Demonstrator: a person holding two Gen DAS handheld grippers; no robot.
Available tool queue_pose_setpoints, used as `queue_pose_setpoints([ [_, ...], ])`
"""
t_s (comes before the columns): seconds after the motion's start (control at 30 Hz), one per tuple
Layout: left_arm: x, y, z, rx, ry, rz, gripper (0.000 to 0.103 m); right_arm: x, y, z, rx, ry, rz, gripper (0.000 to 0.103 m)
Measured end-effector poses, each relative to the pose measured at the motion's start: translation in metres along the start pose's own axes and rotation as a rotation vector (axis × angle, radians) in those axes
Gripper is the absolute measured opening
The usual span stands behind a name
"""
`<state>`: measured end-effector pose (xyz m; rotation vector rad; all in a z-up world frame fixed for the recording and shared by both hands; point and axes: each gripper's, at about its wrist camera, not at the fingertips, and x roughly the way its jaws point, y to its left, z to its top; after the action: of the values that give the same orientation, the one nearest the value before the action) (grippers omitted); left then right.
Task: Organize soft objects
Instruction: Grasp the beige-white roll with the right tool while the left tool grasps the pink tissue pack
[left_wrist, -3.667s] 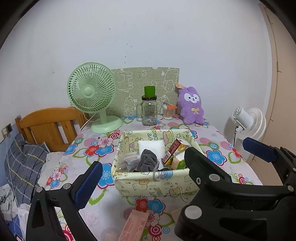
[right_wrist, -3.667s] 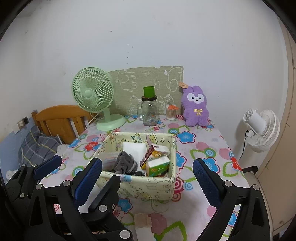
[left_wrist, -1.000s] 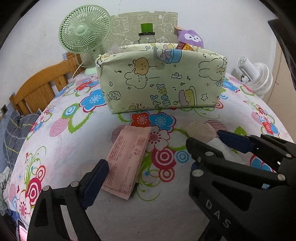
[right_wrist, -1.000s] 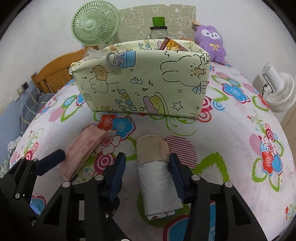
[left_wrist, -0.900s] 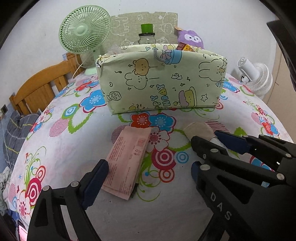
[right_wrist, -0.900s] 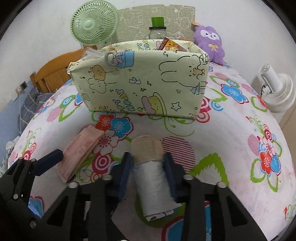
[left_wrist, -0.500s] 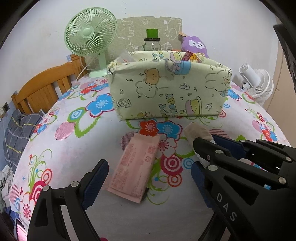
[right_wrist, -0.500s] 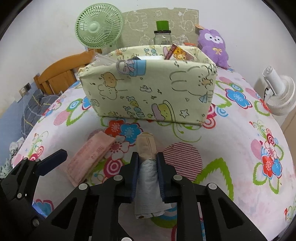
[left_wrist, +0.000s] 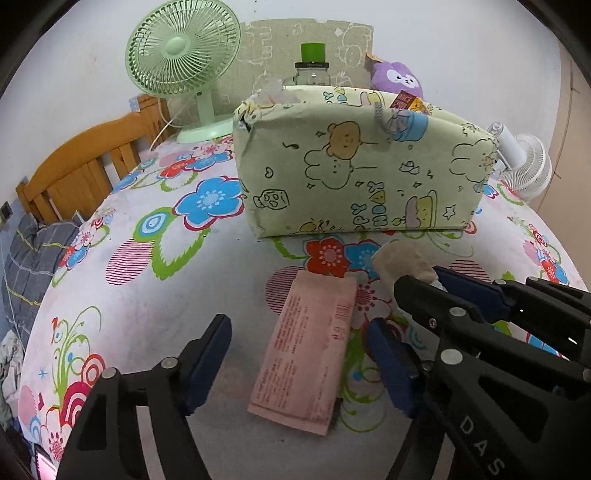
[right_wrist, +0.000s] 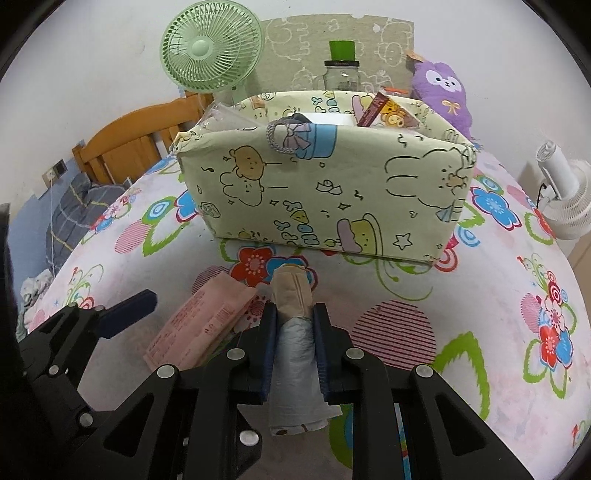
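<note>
Right gripper (right_wrist: 294, 343) clamps the rolled cloth bundle (right_wrist: 293, 325) on the table, left gripper (left_wrist: 301, 363) has just been closing around the untouched pink packet (left_wrist: 310, 354); neither item has reached the fabric bin (right_wrist: 325, 199).

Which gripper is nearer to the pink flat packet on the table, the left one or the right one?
Left. The left gripper has its jaws on either side of the pink packet, not pressing it. The right gripper sits beside it, clamped on the rolled cloth bundle.
</note>
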<state>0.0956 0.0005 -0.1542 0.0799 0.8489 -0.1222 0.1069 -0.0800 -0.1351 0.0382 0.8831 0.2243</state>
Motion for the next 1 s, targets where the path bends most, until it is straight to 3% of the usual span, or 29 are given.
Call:
queue_pose_setpoints([
  [0.1,0.001,0.001,0.0,-0.003,-0.001,-0.02,0.071,0.002,0.001,0.002,-0.002,0.003,0.001,0.022],
  [0.3,0.001,0.002,0.003,-0.012,0.005,-0.063,0.044,0.007,0.002,0.006,0.017,0.008,0.016,0.022],
  [1.0,-0.019,-0.019,0.004,-0.026,-0.021,-0.063,0.04,-0.015,-0.019,0.001,0.07,-0.024,0.011,0.022],
])
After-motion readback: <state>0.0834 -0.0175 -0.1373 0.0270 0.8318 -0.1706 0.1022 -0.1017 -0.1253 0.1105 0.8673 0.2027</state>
